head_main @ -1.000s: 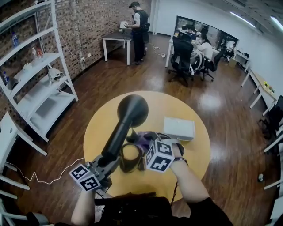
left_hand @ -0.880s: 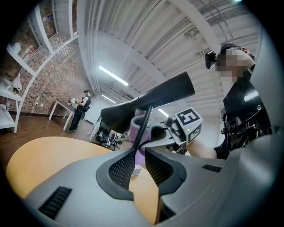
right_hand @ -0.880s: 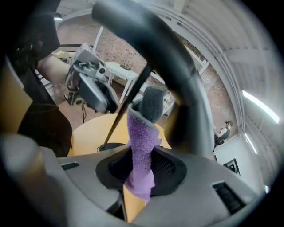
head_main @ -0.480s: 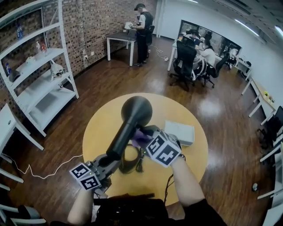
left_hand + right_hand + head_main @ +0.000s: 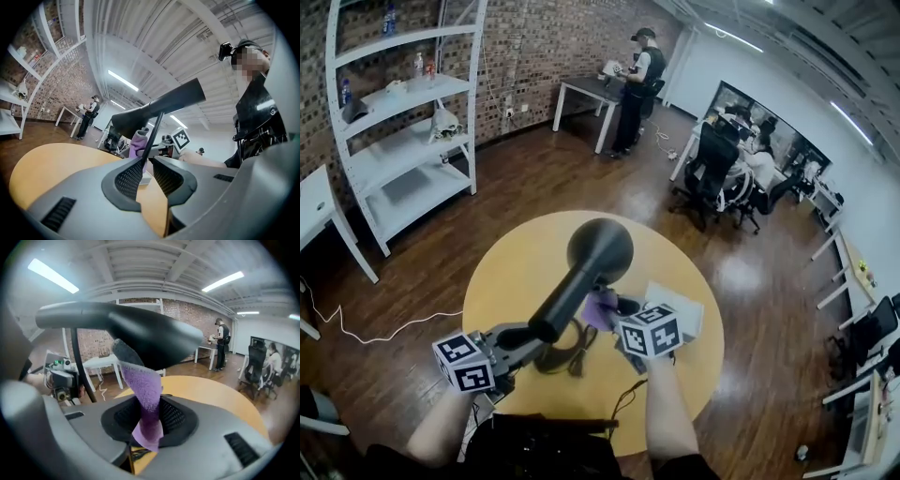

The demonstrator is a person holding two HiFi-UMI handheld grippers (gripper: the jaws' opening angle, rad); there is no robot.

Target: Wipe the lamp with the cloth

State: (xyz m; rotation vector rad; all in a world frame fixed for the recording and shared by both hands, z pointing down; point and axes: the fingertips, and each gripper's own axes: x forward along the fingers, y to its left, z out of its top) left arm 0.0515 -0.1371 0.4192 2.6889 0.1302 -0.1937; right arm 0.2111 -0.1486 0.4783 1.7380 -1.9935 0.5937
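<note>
A black lamp (image 5: 598,249) leans over the round yellow table (image 5: 511,272), its cone-shaped shade pointing away from me. My left gripper (image 5: 520,337) is shut on the lamp's thin black stem (image 5: 153,133), which runs up between its jaws in the left gripper view. A purple cloth (image 5: 600,307) is pinched in my right gripper (image 5: 616,317), just right of the shade. In the right gripper view the cloth (image 5: 146,397) stands up from the jaws and its top touches the underside of the shade (image 5: 140,329). The cloth (image 5: 138,142) also shows beyond the left gripper (image 5: 147,171).
A white box (image 5: 678,306) lies on the table right of the lamp. A black loop with a cord (image 5: 562,349) rests under the shade. White shelves (image 5: 403,150) stand at the left wall. A person (image 5: 636,84) stands at a far table, others sit on office chairs (image 5: 712,169).
The right gripper has rolled and shifted with the cloth from low beside the black loop up against the lamp's shade. The left gripper has kept its hold on the lamp.
</note>
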